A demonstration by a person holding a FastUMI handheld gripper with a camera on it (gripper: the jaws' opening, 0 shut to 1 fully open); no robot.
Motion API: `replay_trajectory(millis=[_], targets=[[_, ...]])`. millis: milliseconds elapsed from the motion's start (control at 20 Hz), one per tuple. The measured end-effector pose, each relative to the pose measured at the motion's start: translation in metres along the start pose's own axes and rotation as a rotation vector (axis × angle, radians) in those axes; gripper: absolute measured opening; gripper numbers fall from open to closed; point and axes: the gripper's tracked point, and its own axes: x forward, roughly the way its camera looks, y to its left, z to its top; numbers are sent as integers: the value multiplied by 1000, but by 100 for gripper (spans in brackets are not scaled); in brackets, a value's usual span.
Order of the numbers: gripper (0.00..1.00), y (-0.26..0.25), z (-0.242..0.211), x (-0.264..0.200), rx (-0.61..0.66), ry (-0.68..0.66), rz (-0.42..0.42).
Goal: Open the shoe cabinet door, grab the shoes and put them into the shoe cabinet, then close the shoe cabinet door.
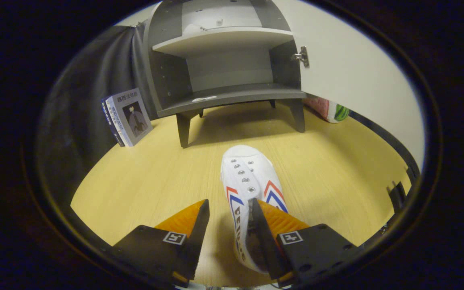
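hand-held gripper (228,215): two wedge fingers with ribbed pads, black mount blocks each carrying a small square marker tag, screw holes.

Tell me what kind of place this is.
Probably a staged home entryway in a booth: an open shoe cabinet on a wooden floor, a white shoe at the open hand-held gripper, books against cloth.

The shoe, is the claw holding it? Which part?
Not yet, it seems. The claw is open around the shoe's heel end. One finger sits inside the shoe opening, the other stands clear of its side, so nothing is pinched.
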Motion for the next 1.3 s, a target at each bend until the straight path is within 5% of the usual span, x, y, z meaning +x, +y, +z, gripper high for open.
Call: replay_trajectory(millis=[350,800,1300], targets=[[59,-2,4,15,-13,-8,-21],[4,-3,4,15,-27,-9,13],[2,3,32,-3,-53,-40,52]])
